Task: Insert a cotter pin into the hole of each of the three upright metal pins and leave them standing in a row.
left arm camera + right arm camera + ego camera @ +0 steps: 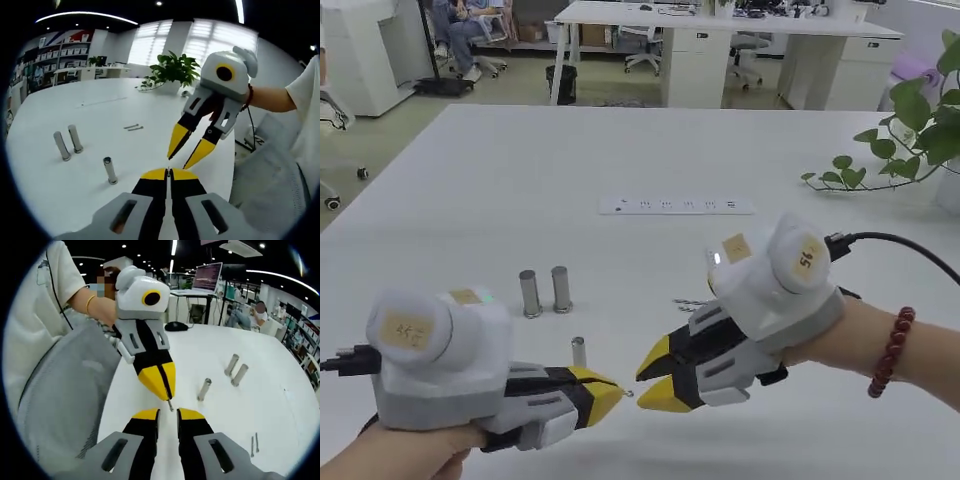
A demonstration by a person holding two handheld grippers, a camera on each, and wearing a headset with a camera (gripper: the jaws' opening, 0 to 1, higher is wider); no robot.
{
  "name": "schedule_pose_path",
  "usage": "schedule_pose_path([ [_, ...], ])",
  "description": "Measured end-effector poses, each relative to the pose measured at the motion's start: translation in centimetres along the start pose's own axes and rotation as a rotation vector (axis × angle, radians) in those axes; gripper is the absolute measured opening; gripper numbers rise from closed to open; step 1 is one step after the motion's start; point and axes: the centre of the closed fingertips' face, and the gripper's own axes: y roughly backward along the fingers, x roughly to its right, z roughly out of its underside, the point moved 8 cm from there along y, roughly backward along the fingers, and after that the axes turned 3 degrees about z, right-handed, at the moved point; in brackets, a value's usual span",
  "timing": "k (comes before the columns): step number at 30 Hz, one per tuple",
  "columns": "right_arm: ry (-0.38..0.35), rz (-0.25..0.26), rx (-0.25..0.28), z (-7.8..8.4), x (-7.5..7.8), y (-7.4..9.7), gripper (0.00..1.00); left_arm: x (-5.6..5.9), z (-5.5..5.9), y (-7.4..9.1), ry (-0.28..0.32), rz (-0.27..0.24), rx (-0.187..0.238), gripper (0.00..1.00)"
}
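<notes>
Three upright metal pins stand on the white table: two side by side [529, 293] [561, 288] and one nearer [579, 351], seen too in the left gripper view [109, 170] and the right gripper view [204, 389]. My left gripper [607, 392] is shut on a thin cotter pin [170, 405], whose tip sticks out past the yellow jaws. My right gripper [648, 385] faces it, open, its fingertips [176, 142] on either side of that tip without closing on it. Two spare cotter pins [690, 302] lie on the table behind the right gripper.
A white power strip [676, 206] lies across the middle of the table. A green plant [920, 120] hangs over the far right edge. A black cable [900, 245] trails from the right gripper. Desks and chairs stand beyond the table.
</notes>
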Motion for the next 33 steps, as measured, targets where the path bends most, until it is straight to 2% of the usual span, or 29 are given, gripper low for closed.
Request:
schedule_pose_path([
  [4, 0.019, -0.028, -0.014, 0.2, -0.3, 0.0, 0.15, 0.6, 0.0, -0.1, -0.023, 0.041, -0.002, 0.00],
  [9, 0.028, -0.072, -0.016, 0.2, -1.0, -0.1, 0.14, 1.1, 0.0, -0.1, -0.050, 0.069, -0.002, 0.00],
  [15, 0.028, -0.092, -0.017, 0.4, -1.3, -0.1, 0.14, 1.7, -0.1, -0.2, -0.076, 0.109, 0.002, 0.00],
  [25, 0.041, -0.127, -0.006, 0.5, -1.7, 0.0, 0.09, 2.2, 0.1, -0.4, -0.095, 0.153, 0.003, 0.00],
  [33, 0.052, -0.147, -0.003, 0.5, -1.7, 0.1, 0.05, 2.3, 0.2, -0.4, -0.100, 0.168, 0.007, 0.00],
])
